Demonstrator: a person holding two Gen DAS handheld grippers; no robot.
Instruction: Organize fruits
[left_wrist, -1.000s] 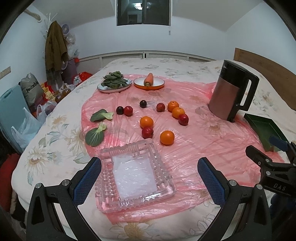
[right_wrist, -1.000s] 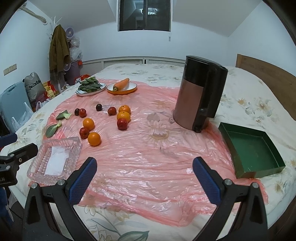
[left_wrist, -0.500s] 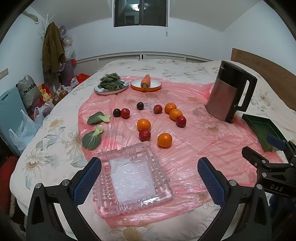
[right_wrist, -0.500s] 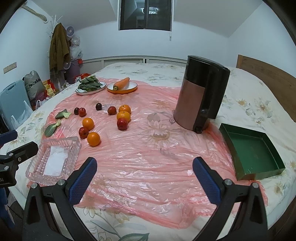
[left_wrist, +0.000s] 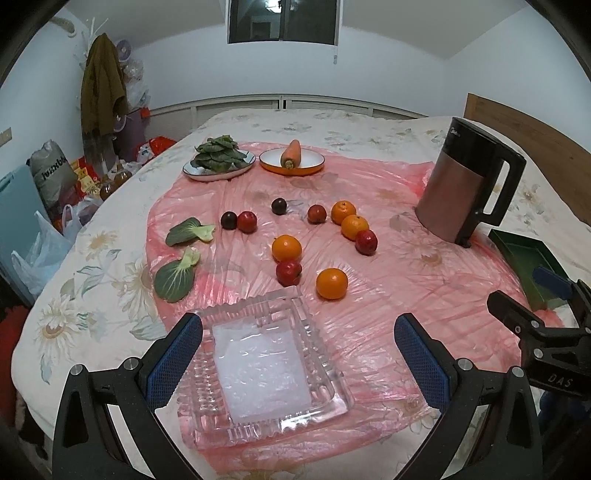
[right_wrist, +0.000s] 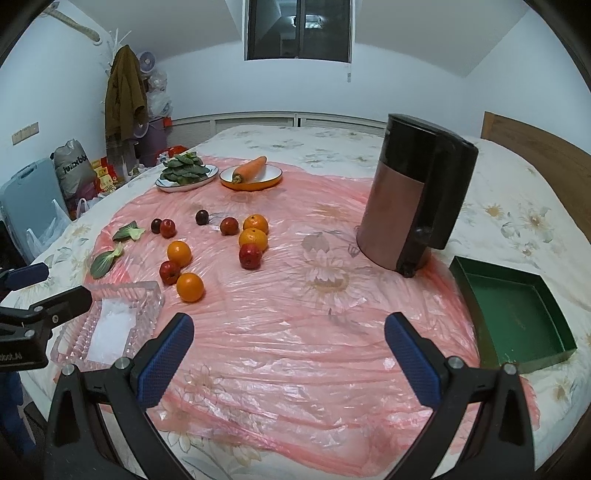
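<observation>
Several oranges, red apples and dark plums lie scattered on a pink plastic sheet (left_wrist: 369, 295) over a bed. The nearest orange (left_wrist: 331, 283) also shows in the right wrist view (right_wrist: 190, 287). A red apple (left_wrist: 288, 272) lies beside it. A clear glass tray (left_wrist: 325, 376) sits empty under my left gripper (left_wrist: 299, 360), which is open and empty. The tray also shows in the right wrist view (right_wrist: 147, 295). My right gripper (right_wrist: 289, 356) is open and empty above bare sheet. An empty green tray (right_wrist: 546, 302) lies at the right.
A copper and black kettle (right_wrist: 413, 199) stands right of the fruit. A plate of greens (left_wrist: 219, 158) and an orange plate with a carrot (left_wrist: 291, 157) sit at the back. Two loose green leaves (left_wrist: 177, 277) lie left of the fruit. Bags clutter the floor at left.
Both views have shifted slightly; the left gripper has drifted a little so the glass tray sits lower between its fingers. Nothing on the bed has moved.
</observation>
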